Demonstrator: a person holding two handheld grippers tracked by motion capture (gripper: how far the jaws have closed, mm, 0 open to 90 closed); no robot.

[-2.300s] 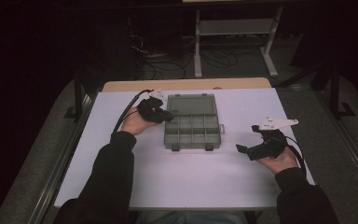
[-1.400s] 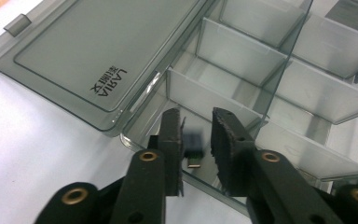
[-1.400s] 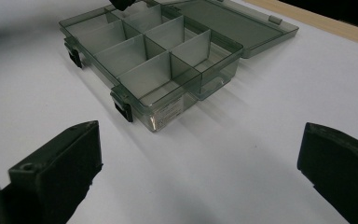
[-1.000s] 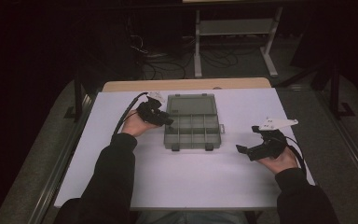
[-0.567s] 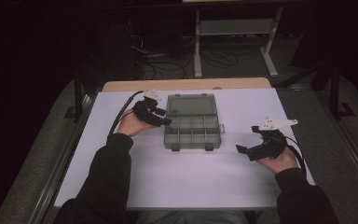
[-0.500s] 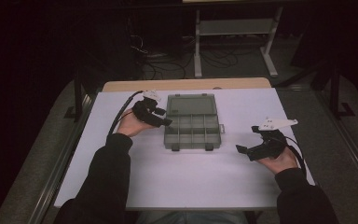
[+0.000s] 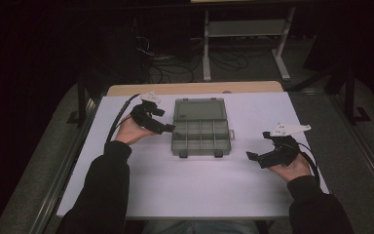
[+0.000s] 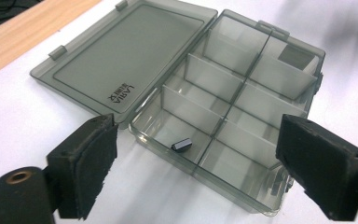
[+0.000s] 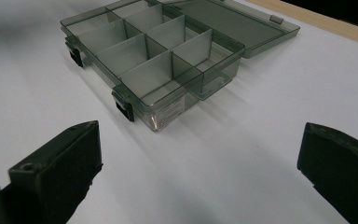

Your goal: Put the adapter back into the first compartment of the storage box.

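A clear grey compartment box [image 7: 200, 139] lies in the middle of the white table with its lid [image 7: 199, 109] folded flat behind it. A small black piece [image 8: 182, 145] rests in the near compartment of the box [image 8: 223, 116]. My left gripper [image 7: 169, 129] hovers at the box's left side. Its jaws have just been opening and stand wide, with nothing held between them [image 8: 200, 154]. My right gripper [image 7: 254, 157] sits well to the right of the box [image 9: 135, 51], open and empty [image 9: 200, 158].
The white sheet [image 7: 199, 185] covers the table, with a wooden strip [image 7: 195, 88] along its far edge. Beyond it are a metal stand [image 7: 243, 29] and floor cables in the dark. Both sleeves come in from the near edge.
The left gripper has drawn slightly back from the box's left edge and risen, and its jaws have spread apart. The right gripper has stayed where it was.
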